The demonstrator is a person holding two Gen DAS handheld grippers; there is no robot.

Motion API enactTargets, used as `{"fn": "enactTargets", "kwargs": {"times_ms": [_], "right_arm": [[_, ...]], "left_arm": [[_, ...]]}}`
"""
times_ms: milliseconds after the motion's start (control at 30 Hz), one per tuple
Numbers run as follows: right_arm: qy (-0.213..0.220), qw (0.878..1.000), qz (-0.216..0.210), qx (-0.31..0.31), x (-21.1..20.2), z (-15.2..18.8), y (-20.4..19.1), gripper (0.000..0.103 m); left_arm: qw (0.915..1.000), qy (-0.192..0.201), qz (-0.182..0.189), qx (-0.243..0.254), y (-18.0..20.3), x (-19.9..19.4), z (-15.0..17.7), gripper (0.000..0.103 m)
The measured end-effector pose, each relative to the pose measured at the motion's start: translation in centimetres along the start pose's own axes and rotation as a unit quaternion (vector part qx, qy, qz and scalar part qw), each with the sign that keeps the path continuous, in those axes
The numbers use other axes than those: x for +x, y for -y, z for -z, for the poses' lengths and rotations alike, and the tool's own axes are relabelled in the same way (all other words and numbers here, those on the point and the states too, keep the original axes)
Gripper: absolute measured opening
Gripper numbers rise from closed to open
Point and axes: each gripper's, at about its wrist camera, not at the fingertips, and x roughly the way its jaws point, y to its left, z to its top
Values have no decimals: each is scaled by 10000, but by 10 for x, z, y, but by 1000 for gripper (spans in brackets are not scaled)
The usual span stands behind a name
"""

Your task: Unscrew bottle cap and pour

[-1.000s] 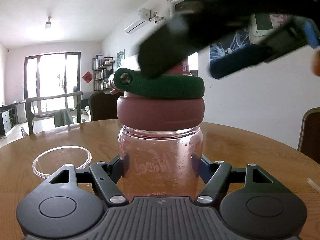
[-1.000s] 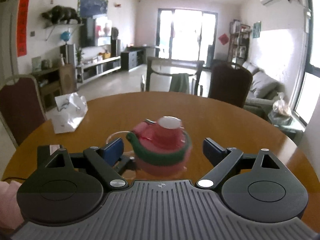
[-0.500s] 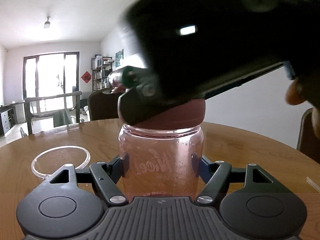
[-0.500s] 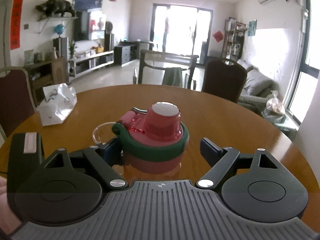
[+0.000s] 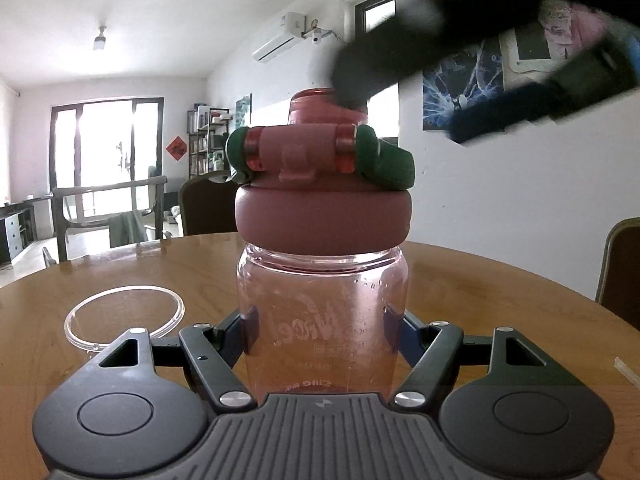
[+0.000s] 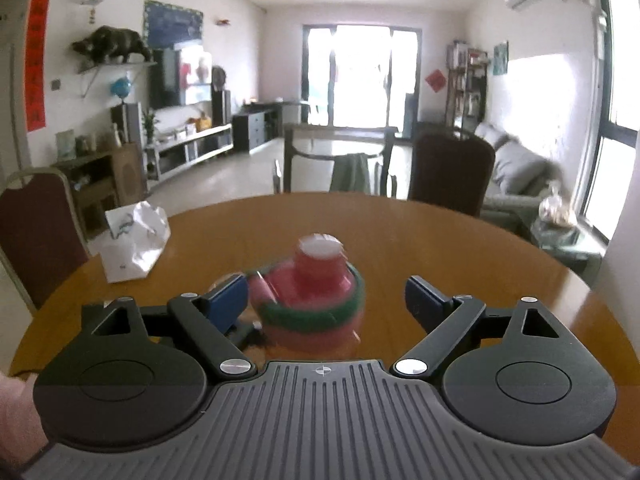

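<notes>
1. Wooden, round and glossy brown, the surface [image 6: 460,240] carries everything here, with dark chairs around its far edge.
2. The clear pink-tinted plastic bottle [image 5: 322,320] stands upright on the surface. The left claw [image 5: 322,326] is clamped on its lower body, one pad pressed to each side.
3. The right claw [image 6: 326,294] hangs above and behind the bottle's top with its blue pads spread wide. In its own view the pads stand on either side of the cap; the left pad looks very near the cap's edge, but blur hides whether it touches. From the left wrist view this claw is a dark smear across the upper right, one tip overlapping the top of the spout.
4. The white crumpled plastic bag [image 6: 134,242] lies near the surface's left rim, well apart from the bottle.
5. The thick dusty-red screw cap [image 5: 322,216] sits on the bottle's neck, with a green loop handle [image 5: 386,160] lying round its top and a raised red spout lid in the middle.
6. The clear round glass dish [image 5: 124,316] rests on the surface just left of the bottle, beside the left claw.
</notes>
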Motion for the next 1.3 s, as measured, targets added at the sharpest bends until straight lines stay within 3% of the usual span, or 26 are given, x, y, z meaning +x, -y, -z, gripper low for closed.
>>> {"fn": "enactTargets", "kwargs": {"times_ms": [233,400,900,1300], "right_arm": [[-157,9976,568,-352,32,-2,-24,90],[-184,9981,491,-334,18,4,-18,90],[-350,9939,950,-449,-19,10,12,89],[-532,9964,341,-558,-3,-1,-2,88]], "left_arm": [[10000,-12,-4,8,2,-1,2,71],[10000,-27,6,-26,0,0,1,71],[10000,-62,9,5,-6,7,1,71],[10000,-62,9,9,-3,2,2,71]]}}
